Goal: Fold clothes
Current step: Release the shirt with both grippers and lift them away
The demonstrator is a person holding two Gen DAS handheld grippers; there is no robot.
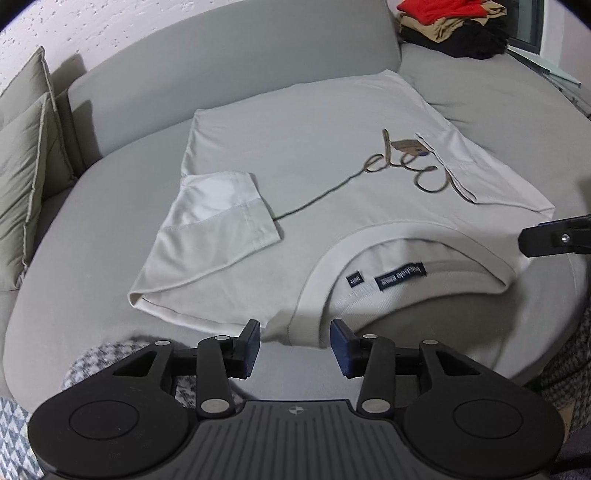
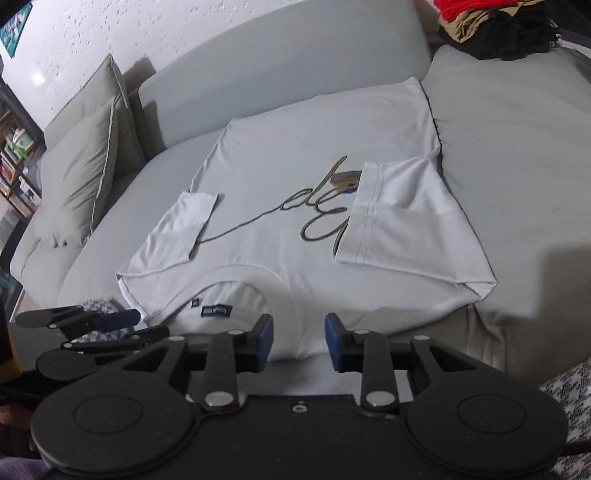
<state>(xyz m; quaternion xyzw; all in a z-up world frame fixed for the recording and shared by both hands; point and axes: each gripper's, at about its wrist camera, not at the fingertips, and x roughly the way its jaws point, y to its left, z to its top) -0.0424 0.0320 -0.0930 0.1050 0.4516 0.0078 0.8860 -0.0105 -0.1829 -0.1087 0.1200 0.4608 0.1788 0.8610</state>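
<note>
A white T-shirt (image 1: 314,155) (image 2: 314,140) lies flat on the grey sofa seat (image 1: 110,206), front side up, with a dark script print (image 1: 406,170) across the chest. Both short sleeves are folded inward over the body: one sleeve (image 1: 221,221) on the left, the other sleeve (image 2: 399,214) on the right. The collar (image 1: 388,236) with its dark labels faces me. My left gripper (image 1: 295,343) stands open just short of the collar edge, holding nothing. My right gripper (image 2: 299,343) is open too, with the shirt's near hem just beyond its pads and not pinched. At the right edge of the left wrist view shows the right gripper's finger (image 1: 554,238).
A pile of red, tan and black clothes (image 1: 454,26) (image 2: 495,29) sits at the sofa's far right corner. Grey-green cushions (image 1: 22,166) (image 2: 85,177) lean at the left end. Houndstooth cloth (image 1: 103,354) (image 2: 569,391) lies below the seat's front edge. Shelves (image 2: 14,158) stand far left.
</note>
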